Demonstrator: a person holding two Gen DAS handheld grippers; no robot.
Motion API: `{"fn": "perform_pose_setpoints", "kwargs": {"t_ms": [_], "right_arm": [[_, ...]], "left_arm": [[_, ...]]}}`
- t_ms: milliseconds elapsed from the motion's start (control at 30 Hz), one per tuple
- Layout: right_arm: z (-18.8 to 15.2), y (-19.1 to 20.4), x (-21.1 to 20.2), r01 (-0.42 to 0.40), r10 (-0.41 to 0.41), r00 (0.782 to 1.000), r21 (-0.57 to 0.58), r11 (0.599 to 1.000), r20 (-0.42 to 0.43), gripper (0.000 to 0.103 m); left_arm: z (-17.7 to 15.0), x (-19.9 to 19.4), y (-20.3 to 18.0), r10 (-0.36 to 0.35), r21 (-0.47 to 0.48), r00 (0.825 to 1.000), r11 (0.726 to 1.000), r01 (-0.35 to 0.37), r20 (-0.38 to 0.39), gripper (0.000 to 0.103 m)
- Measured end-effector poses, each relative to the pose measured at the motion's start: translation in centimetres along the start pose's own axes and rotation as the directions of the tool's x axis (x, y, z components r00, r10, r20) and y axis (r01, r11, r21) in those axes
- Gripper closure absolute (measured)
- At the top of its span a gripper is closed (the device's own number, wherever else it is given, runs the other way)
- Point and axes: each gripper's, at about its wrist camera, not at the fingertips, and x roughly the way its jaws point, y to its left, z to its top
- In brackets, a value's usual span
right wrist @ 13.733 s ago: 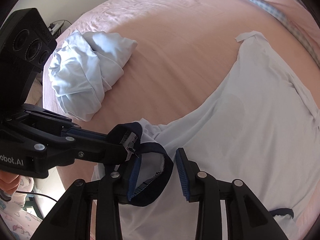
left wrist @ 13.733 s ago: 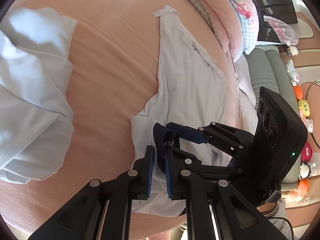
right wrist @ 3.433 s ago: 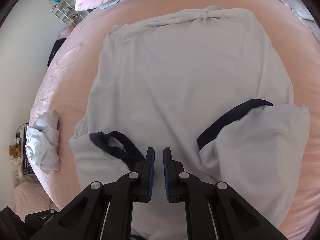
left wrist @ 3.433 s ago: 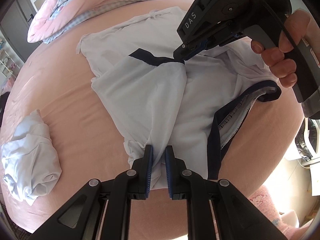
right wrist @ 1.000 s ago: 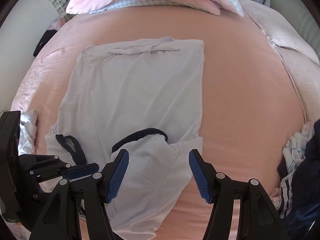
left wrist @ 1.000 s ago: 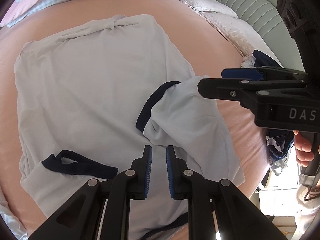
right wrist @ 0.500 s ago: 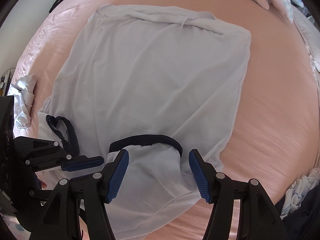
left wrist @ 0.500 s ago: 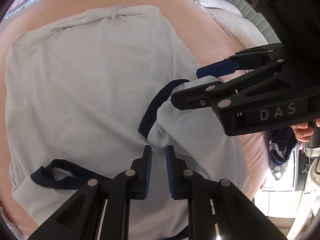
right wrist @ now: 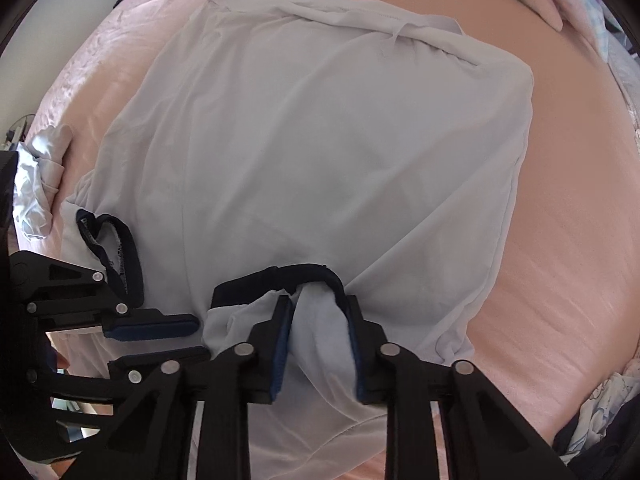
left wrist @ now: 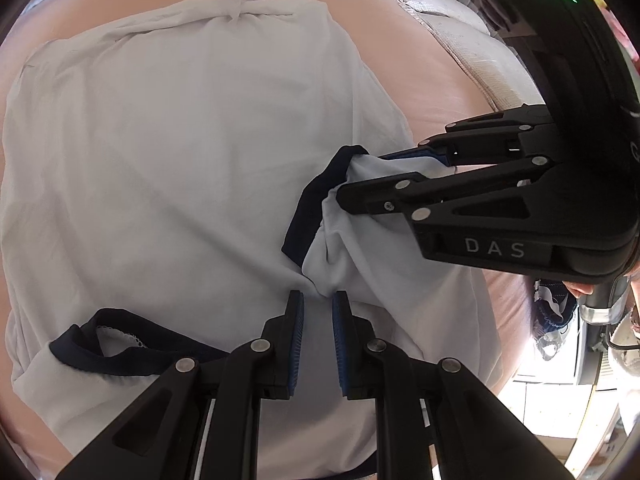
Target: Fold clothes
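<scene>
- Since a second ago the right gripper [right wrist: 318, 312] has come down from above the bed onto the folded-in right sleeve [right wrist: 320, 332] of the white T-shirt [right wrist: 320, 140], and its jaws, then spread wide, are closing with a bunched ridge of sleeve cloth between the blue pads.
- Just ahead of its fingertips the sleeve's navy cuff [right wrist: 280, 274] arches over the bunched cloth.
- Beyond the cuff, the shirt body lies flat on the pink bedsheet [right wrist: 560, 200], its hem at the far end.
- Left of the right gripper, the left gripper [left wrist: 317, 300] points down at the shirt beside the same sleeve; its jaws are nearly pressed together, a narrow gap between the pads, with no cloth seen pinched.
- Left of the left gripper lies the other sleeve, its navy cuff [left wrist: 104, 344] open in a loop.
- Far left of the right gripper, a crumpled white garment [right wrist: 36, 184] sits on the sheet, apart from the shirt.
</scene>
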Motion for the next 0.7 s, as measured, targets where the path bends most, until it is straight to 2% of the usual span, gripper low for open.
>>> {"fn": "perform_pose_setpoints", "kwargs": {"t_ms": [200, 267, 300, 333, 367, 600, 700], "right_arm": [[-1.0, -0.9, -1.1, -0.108, 0.102, 0.99, 0.066, 0.992, 0.093, 0.089], [-1.6, -1.2, -1.5, -0.154, 0.142, 0.982, 0.092, 0.984, 0.121, 0.089], [-1.9, -1.4, -1.8, -0.178, 0.163, 0.977, 0.101, 0.979, 0.137, 0.089], [-2.1, -1.6, -2.2, -0.197, 0.179, 0.972, 0.108, 0.975, 0.151, 0.089], [-2.2, -1.8, -2.6, -0.213, 0.194, 0.967, 0.114, 0.97, 0.163, 0.089], [-2.9, -3.4, -4.4, -0.273, 0.241, 0.944, 0.125, 0.954, 0.224, 0.089], [-3.2, -3.5, -5.2, -0.304, 0.269, 0.931, 0.118, 0.945, 0.247, 0.089]], "left_arm": [[-0.3, -0.3, 0.6, -0.024, -0.029, 1.0, 0.999, 0.025, 0.007, 0.09], [-0.4, -0.5, 0.7, -0.028, -0.041, 0.999, 0.999, 0.028, 0.019, 0.082], [-0.6, -0.7, 0.8, -0.034, -0.041, 0.999, 0.999, 0.035, 0.028, 0.059], [-0.8, -0.8, 0.9, -0.043, -0.038, 0.998, 0.998, 0.044, 0.038, 0.028], [-0.9, -1.1, 0.9, -0.045, -0.037, 0.998, 0.998, 0.047, 0.053, 0.019], [-0.1, -2.8, 1.7, -0.004, -0.061, 0.986, 0.998, 0.014, 0.167, 0.018], [0.5, -2.4, 3.0, -0.036, -0.088, 0.982, 0.995, 0.052, 0.184, 0.018]]}}
